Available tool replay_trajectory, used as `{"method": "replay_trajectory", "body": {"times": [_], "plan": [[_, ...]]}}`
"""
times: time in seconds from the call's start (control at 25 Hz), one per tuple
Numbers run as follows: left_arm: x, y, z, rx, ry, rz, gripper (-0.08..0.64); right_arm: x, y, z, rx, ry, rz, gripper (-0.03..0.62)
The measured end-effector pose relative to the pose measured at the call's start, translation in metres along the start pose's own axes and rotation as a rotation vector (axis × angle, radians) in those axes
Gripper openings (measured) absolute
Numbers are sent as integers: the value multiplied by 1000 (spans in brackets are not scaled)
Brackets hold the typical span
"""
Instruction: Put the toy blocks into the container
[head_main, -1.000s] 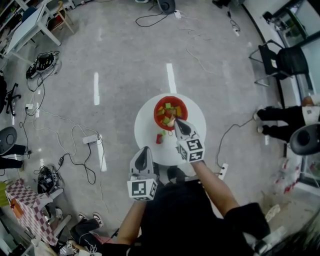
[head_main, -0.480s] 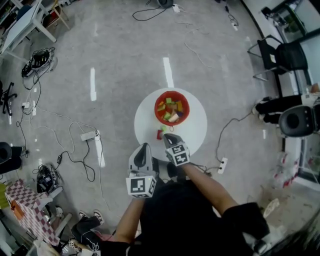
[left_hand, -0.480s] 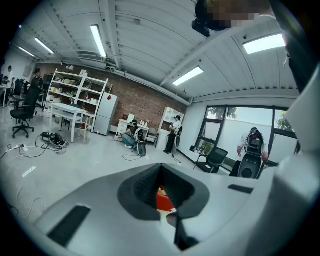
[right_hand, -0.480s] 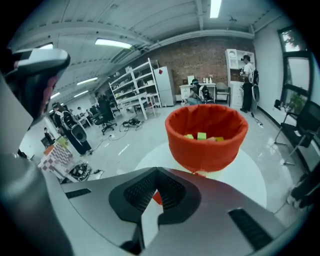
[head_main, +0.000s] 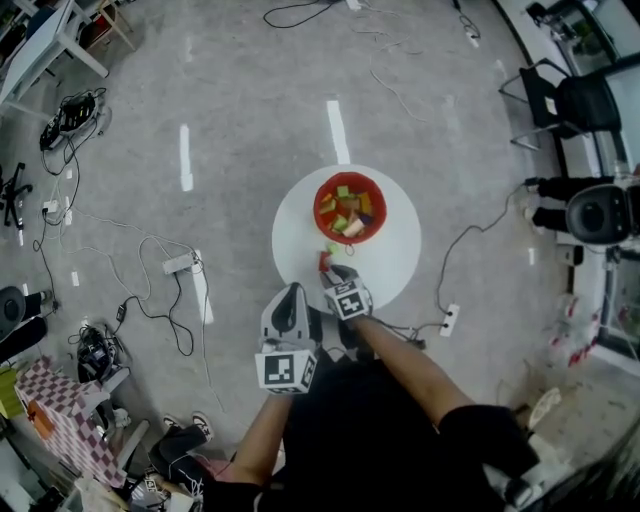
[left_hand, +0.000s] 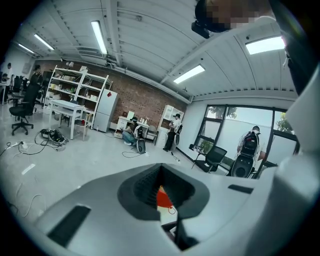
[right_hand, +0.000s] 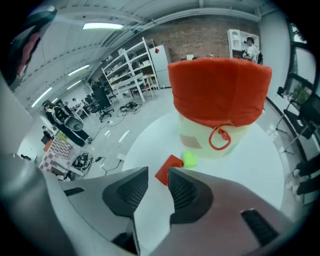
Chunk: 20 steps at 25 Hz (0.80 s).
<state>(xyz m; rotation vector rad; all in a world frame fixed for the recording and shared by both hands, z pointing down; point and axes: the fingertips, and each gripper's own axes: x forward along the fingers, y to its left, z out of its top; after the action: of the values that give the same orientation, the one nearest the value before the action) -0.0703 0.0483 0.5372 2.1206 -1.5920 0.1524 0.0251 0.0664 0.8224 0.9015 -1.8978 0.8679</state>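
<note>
A red container (head_main: 348, 208) with several coloured blocks in it stands on the round white table (head_main: 395, 255). A red block (head_main: 323, 262) and a green block (head_main: 331, 251) lie on the table just in front of it. My right gripper (head_main: 333, 273) hovers right behind the red block, its jaws opening with nothing between them. In the right gripper view the red block (right_hand: 172, 166) and green block (right_hand: 189, 159) lie just past the right gripper (right_hand: 158, 173), below the container (right_hand: 220, 92). My left gripper (head_main: 290, 308) is held back near the body, off the table, shut and empty.
Cables and a power strip (head_main: 178, 263) trail over the floor to the left. Another power strip (head_main: 447, 319) lies right of the table. Black chairs (head_main: 575, 100) and a person's legs (head_main: 555, 200) are at the far right. White tape marks (head_main: 338, 130) line the floor.
My right gripper has pulled back from over the container to the near side of the table, behind the red block, and its jaws have parted. The left gripper has stayed put.
</note>
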Motion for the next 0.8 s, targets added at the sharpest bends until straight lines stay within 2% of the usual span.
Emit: {"method": "replay_trajectory", "body": {"times": [0.28, 0.4, 0.52, 0.68, 0.8], "plan": [[-2, 6, -4, -34, 11, 16, -12, 24, 1, -6, 1, 21, 32, 134], [-2, 10, -12, -25, 23, 22, -12, 33, -1, -9, -13, 46, 25, 145], [-2, 12, -15, -29, 29, 27, -12, 43, 0, -14, -24, 75, 20, 146], [-2, 12, -7, -76, 15, 41, -12, 51, -3, -18, -23, 104, 1, 144], [-2, 14, -9, -67, 21, 44, -12, 53, -7, -21, -32, 119, -3, 126]]}}
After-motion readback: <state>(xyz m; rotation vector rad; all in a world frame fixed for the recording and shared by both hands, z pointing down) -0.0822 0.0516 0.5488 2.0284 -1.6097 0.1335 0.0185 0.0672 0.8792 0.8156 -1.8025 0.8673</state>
